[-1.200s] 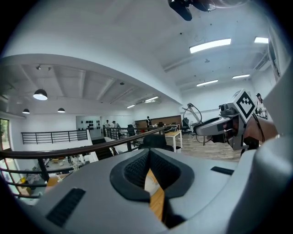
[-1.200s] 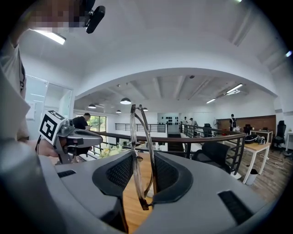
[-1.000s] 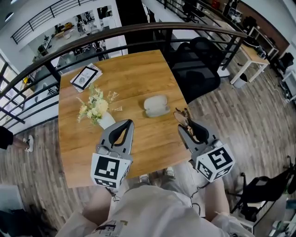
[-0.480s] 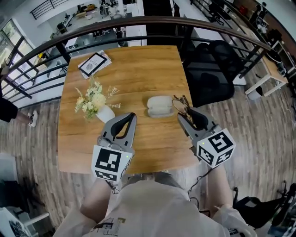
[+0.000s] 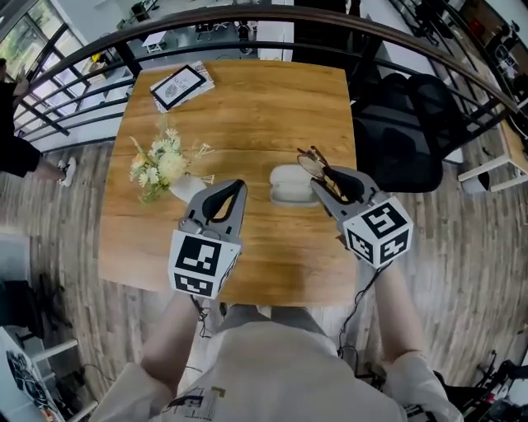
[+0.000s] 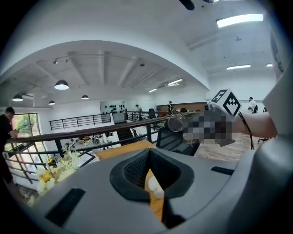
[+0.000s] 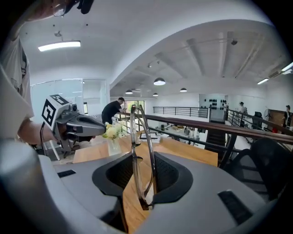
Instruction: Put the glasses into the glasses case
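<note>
Right gripper, clamped on the glasses, has carried them from well clear to the 3 o'clock edge of the glasses case on the bench, so insertion seems near; left gripper, jaws together and empty, waits at 9 o'clock.

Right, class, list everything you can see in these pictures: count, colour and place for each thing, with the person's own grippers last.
table: one, light brown wood, centre
glasses case: one, pale grey-white, on the table beside the right gripper's tips
glasses: one pair, thin dark frame, in the right gripper
flowers: one bunch, cream and yellow, white vase, table's left side
booklet: one, white and dark, table's far left corner
chair: one, black, right of the table
railing: one, dark, beyond the table
left gripper: one, grey, jaws together, empty
right gripper: one, grey, shut on the glasses
</note>
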### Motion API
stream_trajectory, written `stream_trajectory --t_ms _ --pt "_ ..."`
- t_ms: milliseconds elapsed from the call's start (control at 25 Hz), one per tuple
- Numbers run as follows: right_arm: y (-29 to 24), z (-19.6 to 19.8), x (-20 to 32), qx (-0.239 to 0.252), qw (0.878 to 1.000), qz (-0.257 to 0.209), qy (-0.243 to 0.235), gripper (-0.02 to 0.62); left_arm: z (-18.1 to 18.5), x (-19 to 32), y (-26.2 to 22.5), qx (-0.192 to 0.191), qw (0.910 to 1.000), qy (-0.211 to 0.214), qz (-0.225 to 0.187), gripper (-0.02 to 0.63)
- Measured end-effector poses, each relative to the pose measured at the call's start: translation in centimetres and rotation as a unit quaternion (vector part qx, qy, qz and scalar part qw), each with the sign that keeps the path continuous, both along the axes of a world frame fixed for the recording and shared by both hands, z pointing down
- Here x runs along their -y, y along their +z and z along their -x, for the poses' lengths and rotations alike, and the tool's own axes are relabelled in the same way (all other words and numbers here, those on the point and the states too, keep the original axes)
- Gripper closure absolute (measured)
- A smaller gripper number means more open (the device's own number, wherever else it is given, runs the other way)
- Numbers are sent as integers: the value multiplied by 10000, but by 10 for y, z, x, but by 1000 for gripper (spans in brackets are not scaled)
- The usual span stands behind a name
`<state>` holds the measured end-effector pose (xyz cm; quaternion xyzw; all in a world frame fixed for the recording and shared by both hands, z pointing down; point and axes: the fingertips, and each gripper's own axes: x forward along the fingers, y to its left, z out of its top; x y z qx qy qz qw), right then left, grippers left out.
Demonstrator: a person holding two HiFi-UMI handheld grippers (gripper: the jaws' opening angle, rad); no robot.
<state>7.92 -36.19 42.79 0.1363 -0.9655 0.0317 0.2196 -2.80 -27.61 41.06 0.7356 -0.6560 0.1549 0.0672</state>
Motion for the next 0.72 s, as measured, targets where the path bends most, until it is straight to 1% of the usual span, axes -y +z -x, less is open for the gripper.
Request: stream_trajectory --t_ms 120,240,360,480,600,720 --pt "26 12 14 -196 9996 152 -156 453 6 10 22 -63 9997 -101 197 589" --pt "62 23 23 -516 9973 351 -387 453 11 18 46 -204 9988 -212 397 589" --pt "106 28 33 -928 9928 510 -554 453 10 25 68 -392 9974 -220 571 589" --pt "148 31 43 -1203 9891 612 -587 453 9 30 89 -627 9956 -196 661 589" --pt "185 33 42 -1450 9843 722 -697 453 8 31 112 -705 9938 -223 834 589" --pt "220 33 36 -1795 9763 813 -891 453 11 29 137 -847 9906 -298 1036 589"
